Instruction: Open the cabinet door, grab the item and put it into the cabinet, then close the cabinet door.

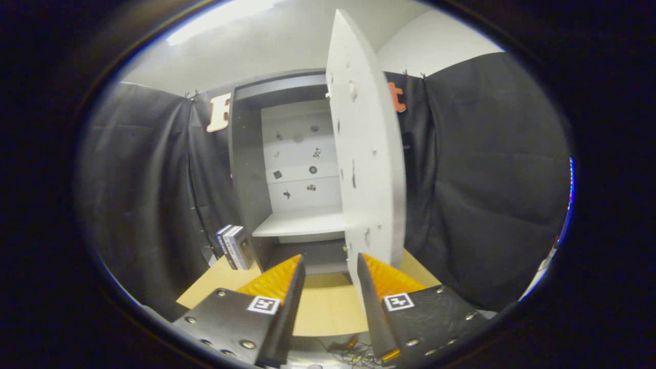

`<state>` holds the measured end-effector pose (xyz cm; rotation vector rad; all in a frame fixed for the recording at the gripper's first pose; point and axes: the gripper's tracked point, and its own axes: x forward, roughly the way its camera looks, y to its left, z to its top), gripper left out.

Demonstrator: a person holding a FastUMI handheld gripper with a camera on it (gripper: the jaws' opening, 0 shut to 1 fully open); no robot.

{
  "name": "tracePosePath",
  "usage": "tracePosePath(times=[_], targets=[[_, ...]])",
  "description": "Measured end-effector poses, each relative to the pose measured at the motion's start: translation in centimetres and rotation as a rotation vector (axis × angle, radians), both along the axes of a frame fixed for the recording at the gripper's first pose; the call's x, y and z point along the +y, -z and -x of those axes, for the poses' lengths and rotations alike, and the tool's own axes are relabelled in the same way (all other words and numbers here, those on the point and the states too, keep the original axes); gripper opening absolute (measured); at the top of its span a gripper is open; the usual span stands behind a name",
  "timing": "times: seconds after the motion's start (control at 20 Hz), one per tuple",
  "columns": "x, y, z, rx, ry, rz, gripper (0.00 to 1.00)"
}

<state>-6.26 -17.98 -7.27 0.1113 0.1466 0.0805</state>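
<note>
I take the cabinet [287, 169] as my landmark and read from its left. Just left of its base, a small box [234, 247] stands upright on the bench [328, 307], close against the cabinet's side wall; I judge this to be the item to stow, and it is untouched. The cabinet itself stands at the back of the bench with its inside open to me: one pale shelf [300, 224] crosses it low down and I see nothing lying on it, while the back panel above carries only small dark marks and fittings. The darker space under the shelf looks bare too, though it is dim. Right of the opening, the door [366, 154] is swung out towards me, nearly edge-on, so I count the opening step as done. My tongs [330, 269] hover over the bench short of the cabinet, spread apart with nothing between them, the right finger close by the door's lower edge. Left to do, as I judge it: grab the box, set it inside, and close the door.
</note>
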Motion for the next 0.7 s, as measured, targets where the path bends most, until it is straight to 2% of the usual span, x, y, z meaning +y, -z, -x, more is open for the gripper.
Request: tracePosePath(times=[0.15,0.35,0.55,0.7], targets=[[4.6,3.2,-1.8,0.036,-0.051,-0.069,0.68],[9.9,8.0,-3.8,0.114,-0.142,-0.101,0.92],[14.9,12.1,-5.4,0.186,-0.219,-0.129,0.99],[17.9,15.9,-7.0,0.246,-0.242,-0.136,0.98]])
